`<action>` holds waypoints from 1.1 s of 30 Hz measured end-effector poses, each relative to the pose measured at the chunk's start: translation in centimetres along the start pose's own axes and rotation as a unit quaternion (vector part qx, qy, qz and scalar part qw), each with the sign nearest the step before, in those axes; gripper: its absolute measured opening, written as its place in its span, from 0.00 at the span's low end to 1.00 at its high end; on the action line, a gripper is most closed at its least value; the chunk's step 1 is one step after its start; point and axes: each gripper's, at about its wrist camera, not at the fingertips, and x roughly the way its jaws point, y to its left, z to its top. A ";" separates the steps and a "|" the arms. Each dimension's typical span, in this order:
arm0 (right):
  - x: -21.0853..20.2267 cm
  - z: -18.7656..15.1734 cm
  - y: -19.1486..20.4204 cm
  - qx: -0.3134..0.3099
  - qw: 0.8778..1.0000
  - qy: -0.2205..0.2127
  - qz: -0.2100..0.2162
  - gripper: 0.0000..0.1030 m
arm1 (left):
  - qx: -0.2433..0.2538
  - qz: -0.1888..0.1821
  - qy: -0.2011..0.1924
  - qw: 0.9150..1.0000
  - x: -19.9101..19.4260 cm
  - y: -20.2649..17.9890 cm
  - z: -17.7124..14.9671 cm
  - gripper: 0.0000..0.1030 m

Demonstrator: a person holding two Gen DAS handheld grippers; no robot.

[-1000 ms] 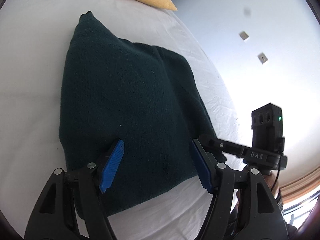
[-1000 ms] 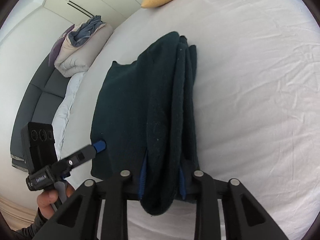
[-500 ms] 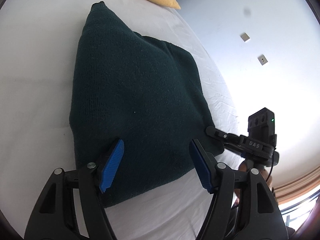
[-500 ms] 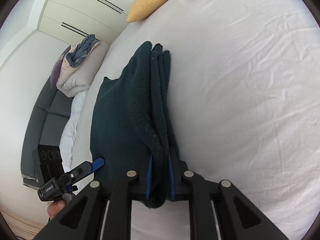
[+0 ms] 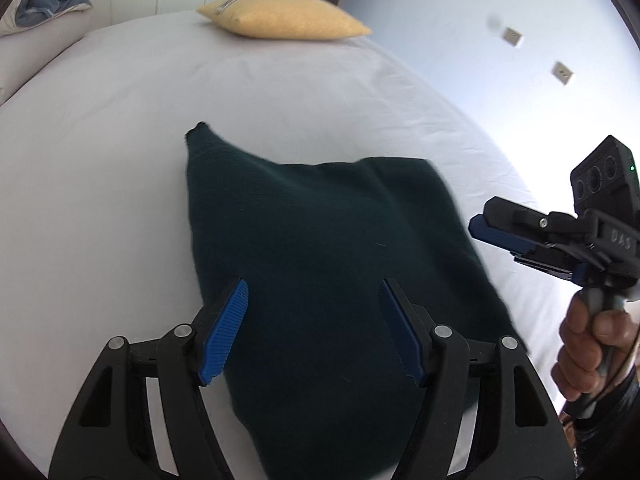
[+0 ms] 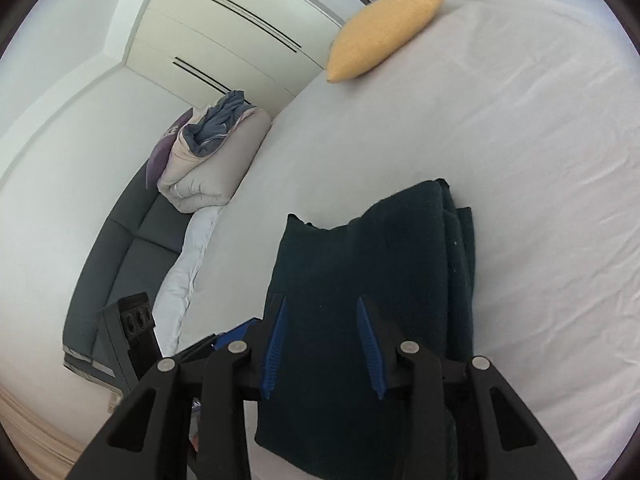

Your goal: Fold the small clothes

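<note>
A dark green knitted garment (image 5: pixel 320 264) lies folded into a thick rectangle on the white bed sheet (image 5: pixel 100 160). My left gripper (image 5: pixel 314 332) is open above its near edge, holding nothing. My right gripper (image 6: pixel 322 342) is open over the garment's near end (image 6: pixel 360 280), and its blue pads are apart with no cloth between them. The right gripper also shows in the left wrist view (image 5: pixel 532 240), off the garment's right edge, held by a hand. The left gripper's body (image 6: pixel 132 332) shows at the lower left of the right wrist view.
A yellow pillow (image 5: pixel 280 20) lies at the far end of the bed, also in the right wrist view (image 6: pixel 384 32). A rolled duvet with blue cloth (image 6: pixel 212 160) sits on a grey sofa (image 6: pixel 132 248) left of the bed. Wardrobe doors stand behind.
My right gripper was shut on the garment's folded edge and has now opened and let it go. Both grippers have pulled back and up, and the garment lies flat.
</note>
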 end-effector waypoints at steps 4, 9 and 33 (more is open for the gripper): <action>2.4 0.6 -3.7 0.033 0.998 0.035 -0.039 0.25 | -0.002 0.009 0.034 0.999 2.6 1.5 -0.4 0.65; 1.7 -0.1 -7.2 0.070 0.997 0.028 -0.016 0.00 | 0.027 0.030 0.041 0.998 3.3 0.9 -0.6 0.65; -5.4 -8.4 -2.4 -0.049 0.996 0.037 -0.067 0.24 | 0.042 0.042 0.038 0.998 5.1 0.6 -0.2 0.67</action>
